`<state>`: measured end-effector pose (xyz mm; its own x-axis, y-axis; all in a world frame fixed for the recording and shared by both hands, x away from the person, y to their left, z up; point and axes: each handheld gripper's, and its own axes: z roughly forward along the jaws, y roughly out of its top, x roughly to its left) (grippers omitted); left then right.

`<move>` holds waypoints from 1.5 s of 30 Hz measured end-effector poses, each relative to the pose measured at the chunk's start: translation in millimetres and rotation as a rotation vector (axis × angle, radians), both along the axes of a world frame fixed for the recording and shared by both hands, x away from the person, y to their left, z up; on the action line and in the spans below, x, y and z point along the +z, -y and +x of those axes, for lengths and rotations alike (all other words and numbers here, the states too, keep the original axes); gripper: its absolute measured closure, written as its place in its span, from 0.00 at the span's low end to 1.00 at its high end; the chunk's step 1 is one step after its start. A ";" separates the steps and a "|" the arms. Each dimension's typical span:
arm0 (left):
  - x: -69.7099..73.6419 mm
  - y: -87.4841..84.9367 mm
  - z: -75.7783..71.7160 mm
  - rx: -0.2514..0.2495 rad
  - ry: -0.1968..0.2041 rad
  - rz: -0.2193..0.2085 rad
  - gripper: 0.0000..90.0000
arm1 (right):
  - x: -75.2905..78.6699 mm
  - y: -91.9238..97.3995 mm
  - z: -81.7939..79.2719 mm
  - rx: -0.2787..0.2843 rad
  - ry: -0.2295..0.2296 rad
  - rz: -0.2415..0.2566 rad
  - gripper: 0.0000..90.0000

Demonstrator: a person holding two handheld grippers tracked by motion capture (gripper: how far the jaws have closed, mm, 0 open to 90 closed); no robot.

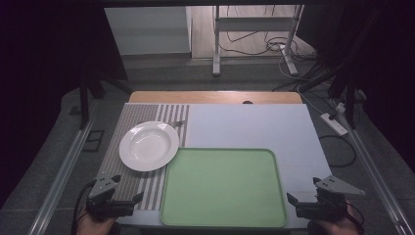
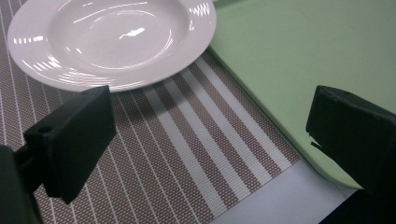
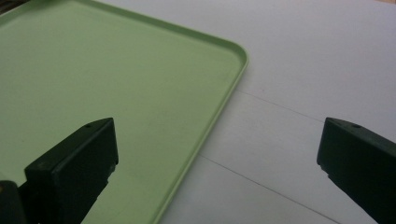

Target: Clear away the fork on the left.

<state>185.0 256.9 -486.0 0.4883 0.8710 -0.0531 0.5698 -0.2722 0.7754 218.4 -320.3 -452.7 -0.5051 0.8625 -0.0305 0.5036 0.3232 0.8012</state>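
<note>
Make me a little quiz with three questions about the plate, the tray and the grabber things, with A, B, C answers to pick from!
1. Where does the white plate sit?
A. on the striped placemat
B. in the middle of the tray
C. on the floor

2. What colour is the tray?
A. red
B. light green
C. black

3. How are the jaws of the left gripper?
A. shut on a spoon
B. shut on the plate
C. open, with nothing between them

Answers:
1. A, the plate rests on the striped mat, left of the tray.
2. B, the tray is pale green all over.
3. C, the left gripper view shows both jaws wide apart over the mat.
</note>
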 end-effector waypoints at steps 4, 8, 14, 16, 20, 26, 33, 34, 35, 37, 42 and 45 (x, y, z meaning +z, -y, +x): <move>-0.3 -0.5 0.9 0.001 -0.010 -0.002 0.03 | 0.1 0.2 0.3 -0.003 -0.002 0.002 0.00; -0.7 -0.1 2.3 -0.003 -0.025 0.001 0.03 | -0.3 -0.4 0.9 -0.002 -0.004 0.000 0.00; -1.0 -1.5 3.3 -0.004 -0.034 -0.013 0.03 | -0.4 -1.2 0.7 0.003 -0.006 -0.008 0.00; -1.1 -2.1 3.8 -0.005 -0.040 -0.018 0.03 | -0.4 -1.3 0.9 0.004 -0.007 -0.008 0.00; -1.4 -2.3 5.0 0.001 -0.049 -0.021 0.02 | -0.5 -1.4 1.0 0.005 -0.008 -0.009 0.00; -1.9 -2.5 8.1 0.000 -0.079 -0.024 0.01 | -0.7 -2.1 1.4 0.008 -0.011 -0.017 0.00; -2.1 0.5 14.1 -0.009 -0.103 0.005 0.00 | -1.0 -3.6 1.4 0.010 -0.011 -0.027 0.00; -2.0 0.5 15.3 -0.012 -0.106 0.006 0.00 | -1.0 -3.9 1.3 0.010 -0.010 -0.030 0.00; -2.2 0.9 17.5 -0.015 -0.111 -0.004 0.00 | -1.0 -4.2 1.4 0.015 -0.010 -0.036 0.00; -2.0 1.6 20.0 -0.016 -0.114 0.002 0.00 | -1.0 -4.3 1.5 0.015 -0.009 -0.041 0.00; -1.8 3.0 26.8 0.001 -0.118 0.019 0.00 | -1.2 -4.8 1.4 0.014 -0.006 -0.043 0.00; -4.1 0.7 33.8 0.003 -0.123 0.000 0.00 | -1.4 -5.2 1.8 0.010 -0.009 -0.045 0.00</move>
